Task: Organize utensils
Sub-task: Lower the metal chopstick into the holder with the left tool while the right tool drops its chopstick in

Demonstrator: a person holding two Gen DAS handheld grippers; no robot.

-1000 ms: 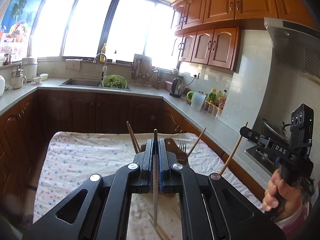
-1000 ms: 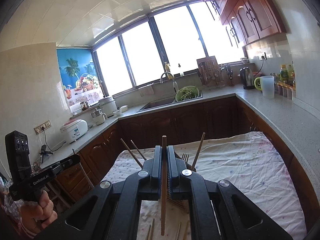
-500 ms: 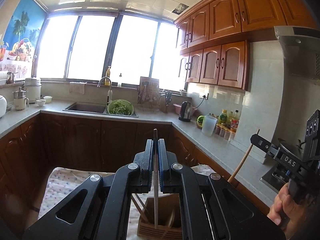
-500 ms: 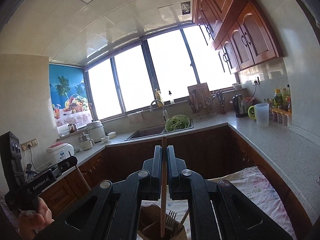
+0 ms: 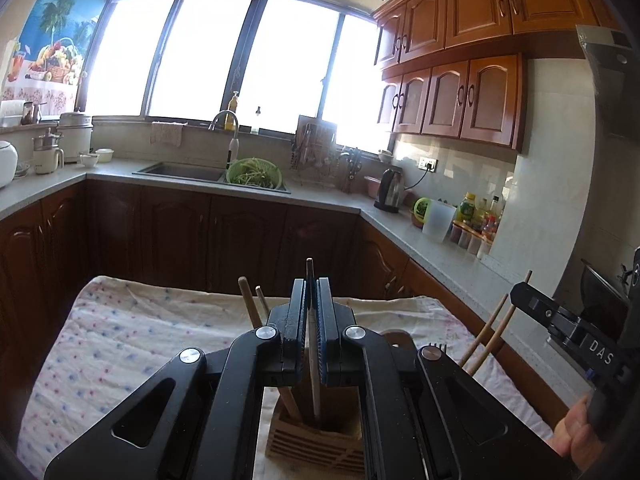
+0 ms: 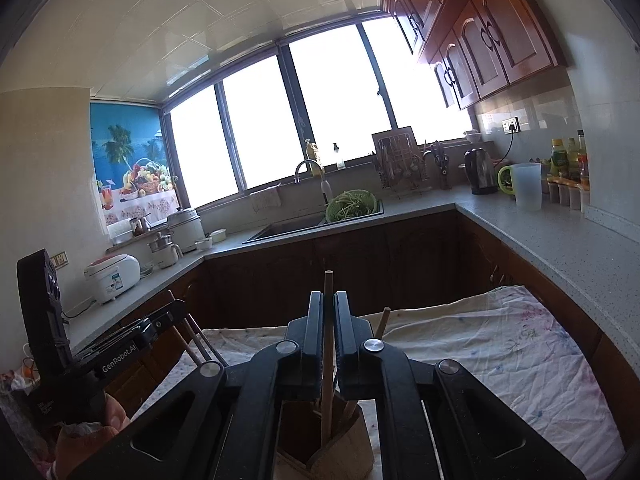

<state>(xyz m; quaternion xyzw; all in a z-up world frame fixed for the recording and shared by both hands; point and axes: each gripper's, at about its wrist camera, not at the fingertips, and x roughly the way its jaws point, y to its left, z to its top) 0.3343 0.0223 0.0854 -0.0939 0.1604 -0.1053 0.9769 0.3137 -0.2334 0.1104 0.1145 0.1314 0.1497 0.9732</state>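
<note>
My left gripper (image 5: 310, 292) is shut on a thin pale chopstick (image 5: 313, 364) held upright, its lower end inside the wooden utensil holder (image 5: 316, 442). Other wooden chopsticks (image 5: 250, 308) stand in the holder. My right gripper (image 6: 329, 304) is shut on a wooden chopstick (image 6: 328, 376), upright, its lower end down in the same holder (image 6: 324, 446). The right gripper also shows at the right of the left wrist view (image 5: 560, 316), the left gripper at the left of the right wrist view (image 6: 120, 344).
The holder stands on a table with a dotted white cloth (image 5: 120, 344). Grey counters (image 5: 440, 252) with a sink (image 5: 180, 170), a kettle (image 5: 390, 190) and bottles run around the room. Dark cabinets (image 5: 180, 236) stand behind the table.
Both grippers have come down with their chopsticks; the lower ends now sit deeper in the holder. Both views have tilted down, so more of the cloth shows.
</note>
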